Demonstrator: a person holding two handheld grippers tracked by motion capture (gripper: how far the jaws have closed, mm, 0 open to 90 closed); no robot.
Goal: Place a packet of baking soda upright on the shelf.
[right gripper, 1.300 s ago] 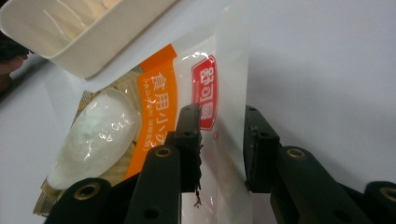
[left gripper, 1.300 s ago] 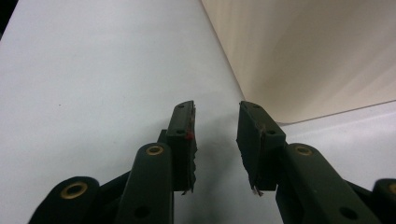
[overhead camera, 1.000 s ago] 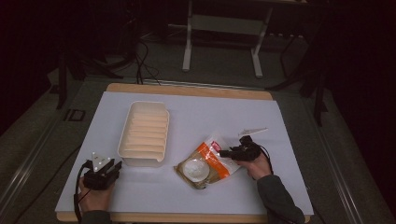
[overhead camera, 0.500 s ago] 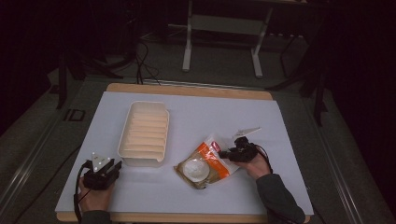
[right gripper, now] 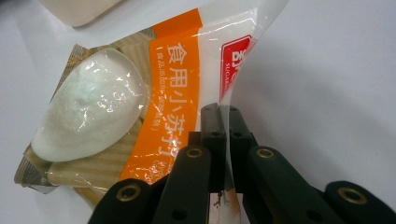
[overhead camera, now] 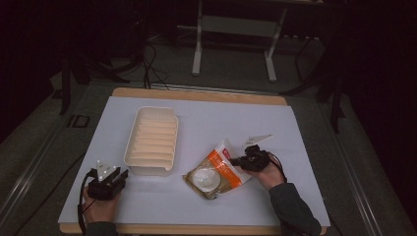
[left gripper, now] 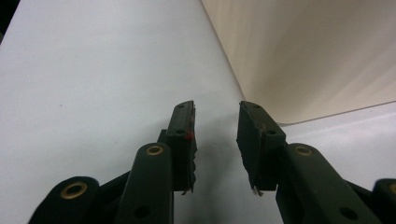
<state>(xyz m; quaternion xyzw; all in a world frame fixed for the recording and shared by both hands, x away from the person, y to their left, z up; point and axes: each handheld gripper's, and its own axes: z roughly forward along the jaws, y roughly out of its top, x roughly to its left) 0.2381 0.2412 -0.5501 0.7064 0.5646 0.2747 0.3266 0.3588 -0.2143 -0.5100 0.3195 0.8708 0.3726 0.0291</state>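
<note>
A packaged food bag (overhead camera: 215, 173), orange and clear with a white round lump inside, lies flat on the white table, front middle. My right gripper (overhead camera: 236, 161) sits at its right edge. In the right gripper view the bag (right gripper: 173, 88) spreads ahead, and my right gripper (right gripper: 223, 111) has just been closing and is now shut on the bag's clear side seam. At the front left, my left gripper (overhead camera: 121, 175) rests on the table, pointing at the tray's near corner. Its jaws (left gripper: 215, 122) stand open with nothing between them.
A cream ribbed tray (overhead camera: 152, 139) stands left of the bag, its pale wall (left gripper: 308, 56) close ahead in the left gripper view. The white table cover (overhead camera: 295, 147) has free room at right and back. Dark floor, cables and a stand lie beyond.
The right gripper has edged a little left onto the bag's edge. The left hand and the tray have kept still.
</note>
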